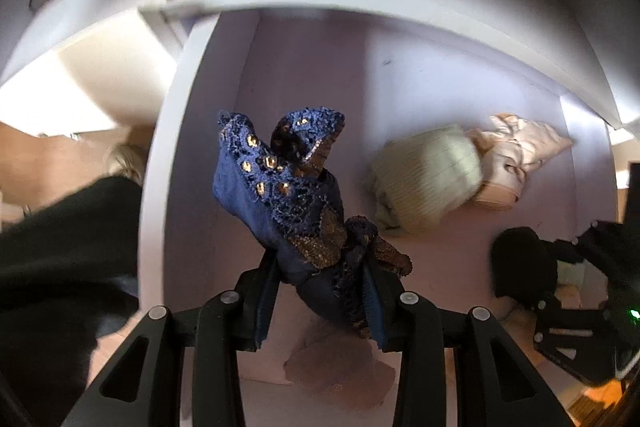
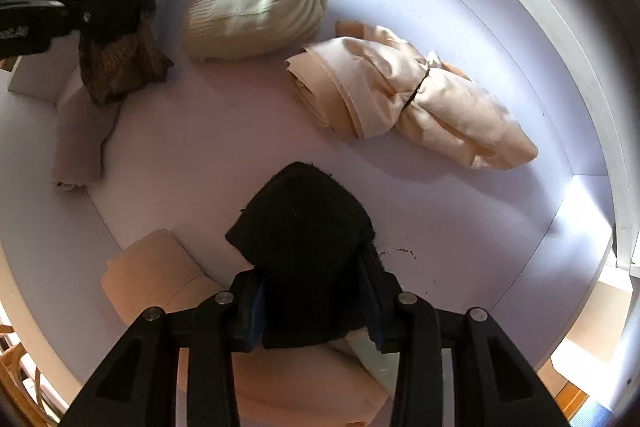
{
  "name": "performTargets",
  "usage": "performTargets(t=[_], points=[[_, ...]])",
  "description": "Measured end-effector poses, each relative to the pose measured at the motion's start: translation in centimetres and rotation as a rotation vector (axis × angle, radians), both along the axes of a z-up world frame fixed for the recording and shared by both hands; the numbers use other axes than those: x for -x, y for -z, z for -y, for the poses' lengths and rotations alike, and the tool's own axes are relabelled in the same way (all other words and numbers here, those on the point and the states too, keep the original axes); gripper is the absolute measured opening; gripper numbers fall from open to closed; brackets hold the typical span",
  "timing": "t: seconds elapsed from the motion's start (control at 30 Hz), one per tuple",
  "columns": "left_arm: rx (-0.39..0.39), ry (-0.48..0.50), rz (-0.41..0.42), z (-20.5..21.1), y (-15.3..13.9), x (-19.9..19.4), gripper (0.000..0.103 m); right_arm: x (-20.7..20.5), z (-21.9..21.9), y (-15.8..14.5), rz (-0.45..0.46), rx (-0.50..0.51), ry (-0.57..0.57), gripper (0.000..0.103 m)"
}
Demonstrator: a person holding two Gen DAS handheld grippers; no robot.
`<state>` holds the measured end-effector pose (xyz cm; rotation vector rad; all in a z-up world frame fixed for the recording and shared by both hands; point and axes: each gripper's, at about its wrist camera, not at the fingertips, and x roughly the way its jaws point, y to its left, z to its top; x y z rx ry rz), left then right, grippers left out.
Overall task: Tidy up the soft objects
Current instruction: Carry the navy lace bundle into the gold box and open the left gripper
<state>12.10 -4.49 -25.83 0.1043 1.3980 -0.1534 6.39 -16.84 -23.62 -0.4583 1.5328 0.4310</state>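
Blue lace-and-sequin fabric — thin, limp, very light — is clamped between the jaws of the left gripper, bunched at mid-length so both ends flop free above the pads. It hangs over the pale lilac drawer floor, clear of everything lying there. Judgement: the lace will snag on pad edges and the sequinned patches may slide; a grip on the bunched middle, as now, looks safest.

The black knit piece sits in the right gripper, jaws pressed on its lower part, the upper fold standing stiffly — thicker, springier, probably a rolled sock. Holds shape well; low slip risk.

Lying in the drawer:
- pale green ribbed roll — soft, compressible, take it across the middle.
- peach cloth bundle, cinched by a dark band — grip near the band, where it is densest.
- loose beige strip below the left gripper — flat, hard to pinch from above.
- a peach folded piece near the right gripper, partly hidden.

Nothing here is fragile; the main hazard is trailing ends catching on the drawer wall.
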Motion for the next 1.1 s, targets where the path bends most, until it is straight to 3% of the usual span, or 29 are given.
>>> performTargets(t=[0.33, 0.63, 0.93, 1.1], points=[[0.059, 0.210, 0.108, 3.0, -6.4, 1.9, 0.038, -1.3, 1.1, -0.1, -0.010, -0.011, 0.014, 0.039], [0.134, 0.292, 0.180, 1.9, -11.6, 2.7, 0.038, -1.9, 0.7, 0.5, -0.017, -0.015, 0.021, 0.039], [0.126, 0.445, 0.244, 2.2, -16.9, 4.3, 0.038, -2.1, 0.7, 0.7, -0.021, -0.005, 0.025, 0.039], [0.150, 0.536, 0.238, 2.9, -18.8, 5.9, 0.038, -2.1, 0.7, 0.8, -0.021, -0.007, 0.026, 0.039]])
